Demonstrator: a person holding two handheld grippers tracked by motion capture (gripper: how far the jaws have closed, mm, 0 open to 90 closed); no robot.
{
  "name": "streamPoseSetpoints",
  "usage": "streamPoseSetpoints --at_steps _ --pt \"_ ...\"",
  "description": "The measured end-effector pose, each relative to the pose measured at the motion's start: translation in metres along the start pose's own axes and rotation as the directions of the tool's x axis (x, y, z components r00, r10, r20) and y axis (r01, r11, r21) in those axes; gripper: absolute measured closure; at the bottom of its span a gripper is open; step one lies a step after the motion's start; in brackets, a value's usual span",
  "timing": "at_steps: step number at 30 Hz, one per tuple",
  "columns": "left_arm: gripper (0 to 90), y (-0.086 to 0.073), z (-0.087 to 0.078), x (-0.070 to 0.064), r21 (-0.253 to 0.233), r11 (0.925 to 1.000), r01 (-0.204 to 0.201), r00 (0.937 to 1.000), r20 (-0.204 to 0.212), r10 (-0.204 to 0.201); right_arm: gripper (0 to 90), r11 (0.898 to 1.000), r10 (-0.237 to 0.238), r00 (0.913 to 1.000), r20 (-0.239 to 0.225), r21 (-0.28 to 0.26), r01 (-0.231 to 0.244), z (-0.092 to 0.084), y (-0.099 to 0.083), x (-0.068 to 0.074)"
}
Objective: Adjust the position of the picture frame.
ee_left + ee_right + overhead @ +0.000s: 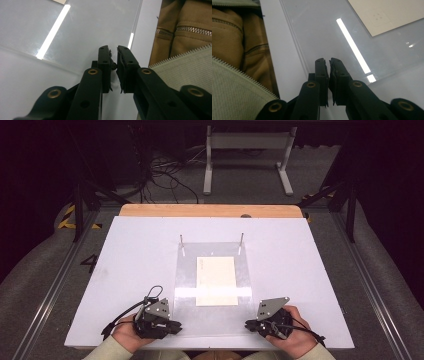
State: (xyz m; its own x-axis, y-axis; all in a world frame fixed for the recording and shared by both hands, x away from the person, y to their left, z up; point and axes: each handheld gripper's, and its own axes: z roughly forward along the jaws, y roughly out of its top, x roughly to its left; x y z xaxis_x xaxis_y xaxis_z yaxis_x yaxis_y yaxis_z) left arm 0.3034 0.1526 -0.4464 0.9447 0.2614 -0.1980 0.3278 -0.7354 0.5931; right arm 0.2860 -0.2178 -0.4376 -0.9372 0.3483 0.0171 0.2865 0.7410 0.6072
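Here the clear sheet (212,285) lies between both grippers, long axis running away from them, paper (216,281) under it. Left gripper (176,326) at its near left corner, right gripper (248,324) at its near right. Each pair of jaws is pinched on the sheet's near edge.

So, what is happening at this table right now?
A person holds the left tongs and the right tongs at the two near corners of a clear acrylic sheet on the white table. Each pair is shut on that sheet's near edge. A cream paper sheet lies under the acrylic, and two metal pins stand at its far edge.
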Motion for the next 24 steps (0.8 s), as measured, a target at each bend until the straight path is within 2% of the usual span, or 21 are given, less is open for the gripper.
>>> streamPoseSetpoints --at_steps 10,20,21,22,24 --pt "81.5 -0.003 -0.003 -0.002 0.034 0.9991 -0.025 0.9984 0.052 0.023 84.2 1.000 -0.010 0.9988 -0.047 0.003 0.010 -0.001 -0.002 0.011" --pt "81.5 -0.005 -0.005 -0.003 0.046 0.9985 -0.029 0.9979 0.059 0.026 84.1 1.000 -0.017 0.9974 -0.070 0.002 0.017 -0.001 -0.002 0.016" --pt "81.0 -0.004 -0.005 -0.002 0.043 0.9986 -0.032 0.9968 0.075 0.028 84.0 1.000 -0.013 0.9975 -0.070 0.001 0.013 0.000 -0.002 0.016" --pt "77.9 -0.004 -0.005 -0.001 0.037 0.9992 -0.017 0.9960 0.088 0.014 83.4 1.000 -0.013 0.9973 -0.073 0.001 0.013 -0.001 -0.002 0.016" --pt "70.6 -0.003 -0.005 0.000 0.021 0.9997 -0.013 0.9968 0.080 0.011 74.5 1.000 -0.003 0.9974 -0.072 -0.025 0.001 -0.004 -0.002 0.013"
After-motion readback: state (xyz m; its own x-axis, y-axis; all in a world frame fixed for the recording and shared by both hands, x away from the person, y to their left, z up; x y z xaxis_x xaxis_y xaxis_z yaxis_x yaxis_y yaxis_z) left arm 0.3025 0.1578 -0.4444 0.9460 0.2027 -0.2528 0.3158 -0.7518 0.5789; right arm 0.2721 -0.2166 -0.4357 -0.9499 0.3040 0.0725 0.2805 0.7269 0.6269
